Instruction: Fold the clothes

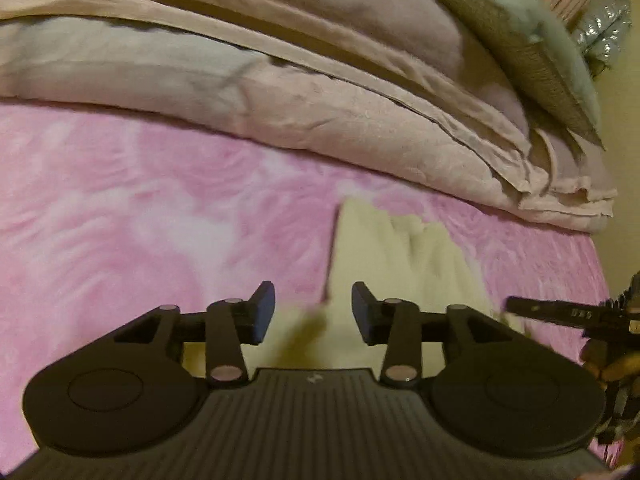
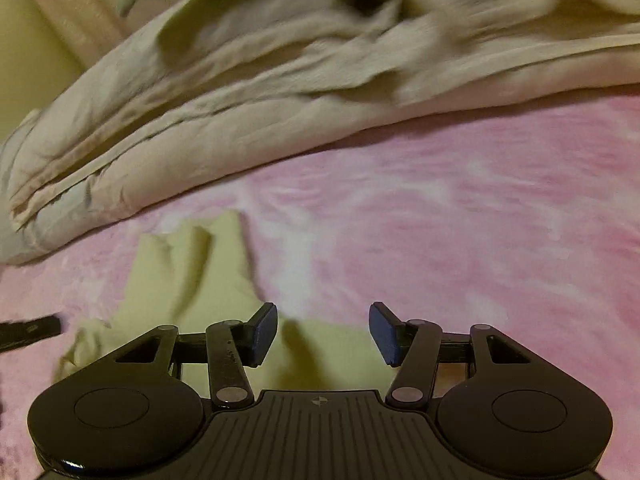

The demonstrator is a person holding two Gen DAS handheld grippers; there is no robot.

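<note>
A pale yellow garment (image 1: pixel 384 252) lies rumpled on the pink fluffy blanket (image 1: pixel 120 208). My left gripper (image 1: pixel 314 312) hovers open just above its near part, blue pads apart with nothing between them. The right gripper's tip (image 1: pixel 532 307) pokes in from the right edge of the left wrist view. In the right wrist view the same garment (image 2: pixel 188 272) spreads to the left and under my right gripper (image 2: pixel 323 334), which is open and empty over the cloth's near edge. The left gripper's tip (image 2: pixel 32 328) shows at the left edge there.
A folded beige duvet (image 1: pixel 320 92) lies across the far side of the bed, also seen as the duvet (image 2: pixel 240 92) in the right wrist view. A grey-green pillow (image 1: pixel 520 52) rests on it at the back right. The pink blanket (image 2: pixel 480 208) stretches wide to the right.
</note>
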